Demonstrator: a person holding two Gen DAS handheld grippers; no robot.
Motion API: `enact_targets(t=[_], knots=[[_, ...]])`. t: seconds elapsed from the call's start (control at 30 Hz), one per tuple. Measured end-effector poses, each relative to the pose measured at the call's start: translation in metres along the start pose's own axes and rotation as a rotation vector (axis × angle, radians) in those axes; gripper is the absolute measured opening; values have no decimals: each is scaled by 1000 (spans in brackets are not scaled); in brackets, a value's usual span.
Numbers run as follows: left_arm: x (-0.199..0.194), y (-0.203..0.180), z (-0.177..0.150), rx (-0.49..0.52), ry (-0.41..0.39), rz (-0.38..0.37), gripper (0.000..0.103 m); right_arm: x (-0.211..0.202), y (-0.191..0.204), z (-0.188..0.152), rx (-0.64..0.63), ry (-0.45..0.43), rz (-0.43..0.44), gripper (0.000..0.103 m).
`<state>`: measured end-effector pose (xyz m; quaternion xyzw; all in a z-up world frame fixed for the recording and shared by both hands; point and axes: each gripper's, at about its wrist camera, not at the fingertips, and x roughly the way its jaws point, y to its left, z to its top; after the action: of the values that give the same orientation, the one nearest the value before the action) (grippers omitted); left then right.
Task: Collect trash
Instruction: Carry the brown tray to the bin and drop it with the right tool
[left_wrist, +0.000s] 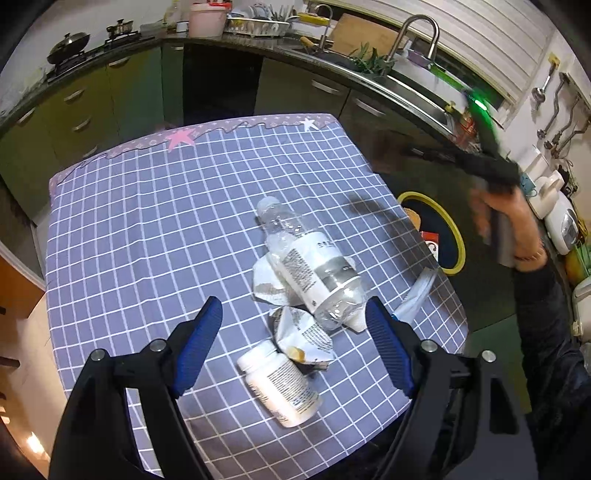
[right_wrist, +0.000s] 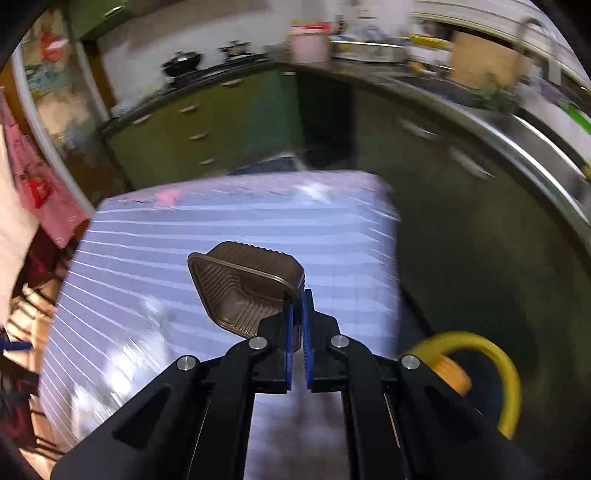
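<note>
Left gripper: the left gripper fills the bottom of the left wrist view. Its two blue fingers are wide apart. Nothing is between them. They hang above the trash on the table.

Right gripper: the right gripper sits at the bottom middle of the right wrist view. Its fingers are pressed together on one edge of a brown plastic tray. The tray is off the table and tilted, with its open side facing the camera.

Right gripper from the other side: in the left wrist view it is a dark blur at the right edge, held in a hand.

Table: a table with a purple checked cloth fills the middle of the left wrist view. It looks blurry in the right wrist view.

Clear bottle: a clear plastic bottle lies on its side in the middle of the cloth. It rests on a crumpled wrapper.

White bottle: a small white bottle lies on its side near the bottom of the frame, between the left fingers. A silver snack bag touches it just above.

Bin: a dark bin with a yellow rim stands on the floor just right of the table. Some trash is inside. In the right wrist view the yellow rim shows at the lower right.

Kitchen: green cupboards and a sink run along the top of the frame.
</note>
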<state>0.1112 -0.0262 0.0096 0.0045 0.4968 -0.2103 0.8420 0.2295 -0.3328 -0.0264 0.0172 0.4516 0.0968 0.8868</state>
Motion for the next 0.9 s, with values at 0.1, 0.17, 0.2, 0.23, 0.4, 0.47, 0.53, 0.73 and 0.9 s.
enact_targets(t=[0.1, 0.17, 0.2, 0.23, 0.4, 0.47, 0.53, 0.73, 0.9], knots=[[7, -7, 2, 14, 11, -11, 76, -24, -56, -35, 62, 15, -97, 5], [13, -13, 4, 24, 20, -18, 76, -35, -94, -60, 111, 41, -162, 5], [16, -16, 6, 30, 23, -21, 76, -37, -113, -74, 141, 62, -184, 5], [18, -18, 6, 34, 26, -23, 76, -37, -124, -82, 161, 78, -194, 5], [27, -30, 10, 53, 44, -28, 76, -19, -167, -125, 233, 180, -227, 7], [28, -35, 11, 60, 49, -24, 76, -11, -174, -130, 248, 211, -234, 39], [27, -37, 12, 64, 52, -21, 79, -16, -175, -134, 260, 184, -231, 46], [28, -38, 16, 61, 65, -2, 82, -52, -161, -125, 242, 88, -197, 47], [44, -32, 28, 11, 138, -13, 82, -71, -145, -123, 216, 52, -168, 49]])
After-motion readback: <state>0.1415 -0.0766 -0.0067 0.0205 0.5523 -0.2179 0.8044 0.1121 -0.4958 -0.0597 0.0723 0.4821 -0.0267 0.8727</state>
